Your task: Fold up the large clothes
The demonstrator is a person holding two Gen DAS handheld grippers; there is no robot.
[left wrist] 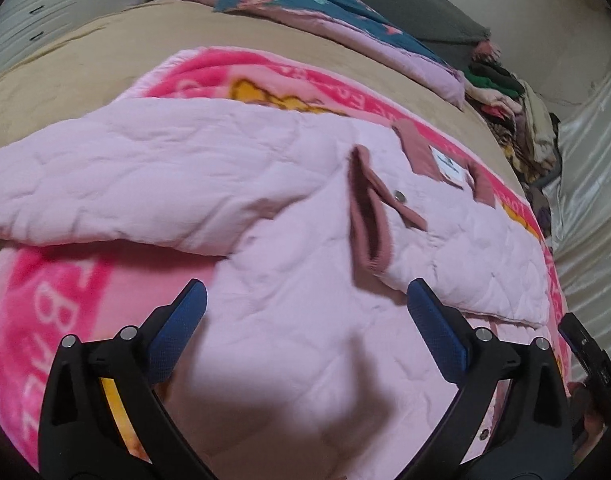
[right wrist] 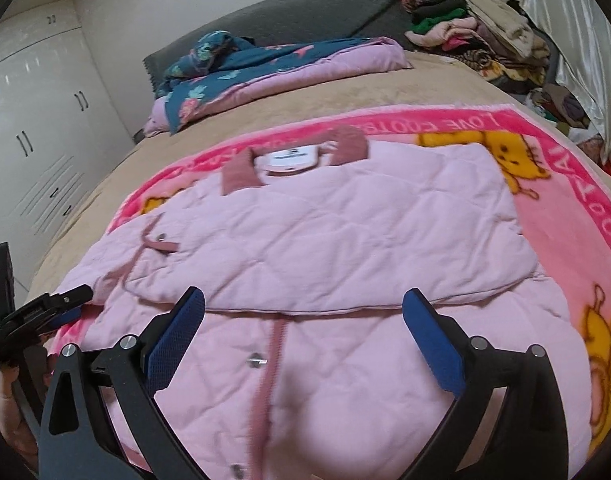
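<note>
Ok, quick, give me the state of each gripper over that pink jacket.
Left gripper: open, holding nothing, above the pink jacket.
Right gripper: open, holding nothing, above the same jacket.

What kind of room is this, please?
Most likely a bedroom: the pink jacket lies on a bed with a grey headboard, white wardrobe doors stand at one side, and a clothes pile sits near the headboard.

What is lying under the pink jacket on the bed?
Under the jacket lies a pink blanket with yellow cartoon figures and letters, showing around the jacket's edges. Under that is a tan bedcover. The blanket's middle is covered, so its picture there cannot be seen.
</note>
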